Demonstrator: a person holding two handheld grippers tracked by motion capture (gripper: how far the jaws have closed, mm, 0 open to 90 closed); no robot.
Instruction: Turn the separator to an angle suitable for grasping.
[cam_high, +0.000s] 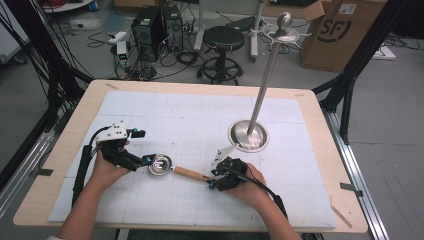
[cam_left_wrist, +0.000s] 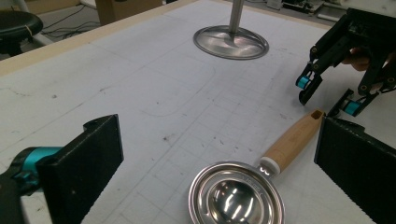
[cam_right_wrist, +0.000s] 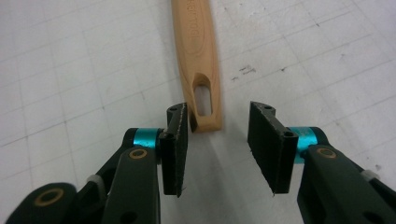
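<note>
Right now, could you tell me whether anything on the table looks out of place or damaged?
Nothing stands out. The ladle lies flat on the white mat, its wooden handle intact, and the metal stand is upright. Only small dark scuffs mark the mat.

A lab: computer towers (cam_high: 156, 31), tangled floor cables (cam_high: 102, 37), a stool (cam_high: 223, 45) and cardboard box (cam_high: 336, 31).
</note>
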